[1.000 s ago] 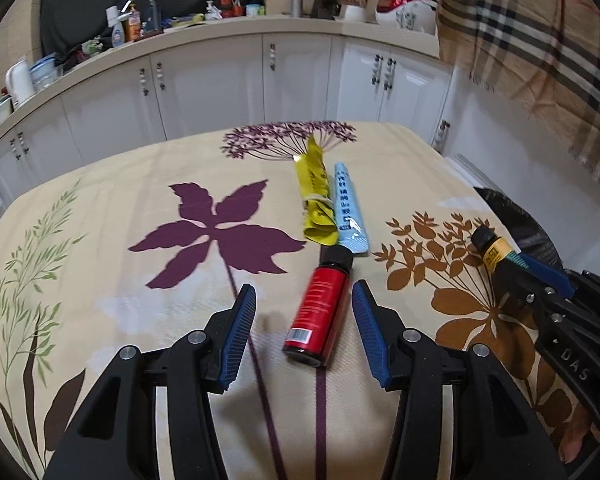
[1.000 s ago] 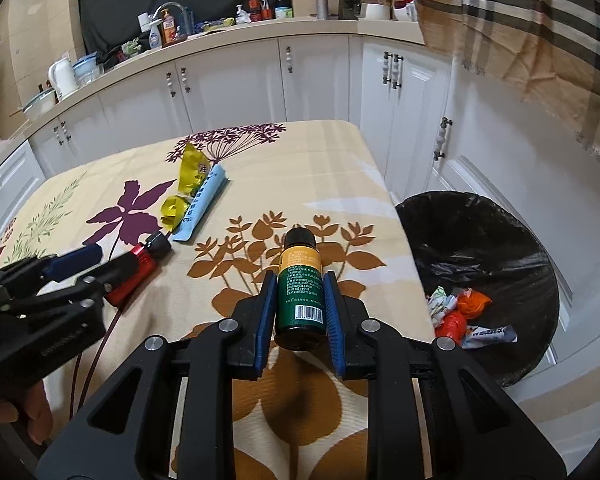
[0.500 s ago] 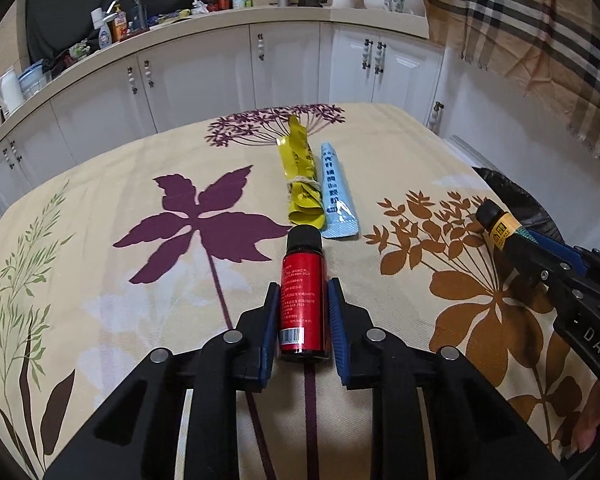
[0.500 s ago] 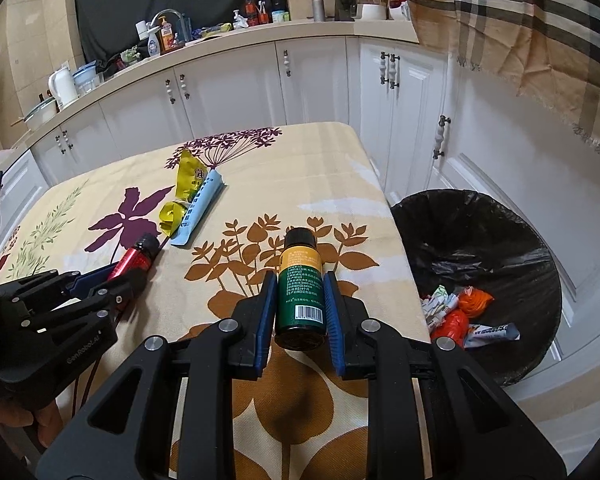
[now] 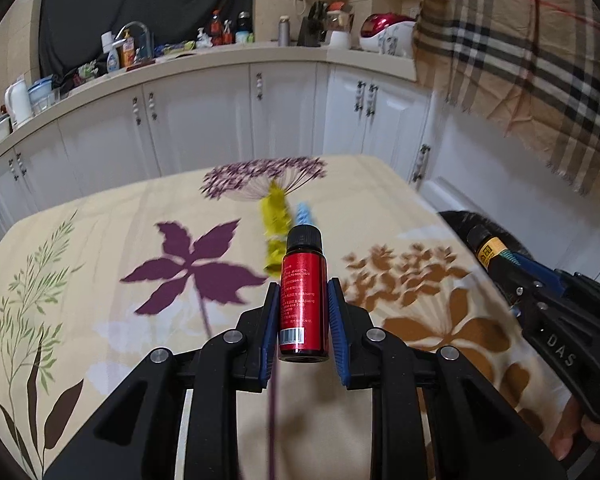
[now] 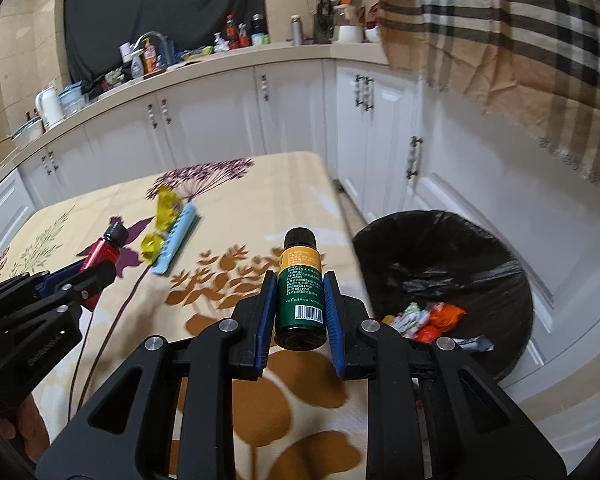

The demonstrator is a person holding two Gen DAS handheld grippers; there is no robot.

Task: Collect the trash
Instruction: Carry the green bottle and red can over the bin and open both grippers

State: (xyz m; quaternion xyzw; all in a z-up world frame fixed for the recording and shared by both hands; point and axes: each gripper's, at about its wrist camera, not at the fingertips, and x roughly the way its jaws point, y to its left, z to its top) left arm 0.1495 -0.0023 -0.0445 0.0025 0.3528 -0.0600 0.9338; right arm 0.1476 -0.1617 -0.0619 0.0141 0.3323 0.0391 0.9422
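Observation:
My left gripper [image 5: 303, 300] is shut on a small red bottle [image 5: 303, 304] with a black cap and holds it above the flowered tablecloth [image 5: 100, 280]. My right gripper [image 6: 299, 292] is shut on a green bottle [image 6: 300, 292] with a yellow label, above the table's right edge. The red bottle also shows in the right wrist view [image 6: 102, 250], and the green bottle in the left wrist view [image 5: 486, 248]. A yellow wrapper [image 6: 162, 220] and a blue tube [image 6: 176, 240] lie on the cloth. The black-lined bin [image 6: 480, 248] stands right of the table.
The bin holds several bits of trash [image 6: 428, 318]. White cabinets [image 5: 204, 120] run behind the table, with a cluttered counter [image 5: 140, 56] on top. A checked cloth [image 6: 500, 40] hangs at the upper right.
My left gripper closed on the red bottle and lifted it off the table. My right gripper kept hold of the green bottle and rose a little.

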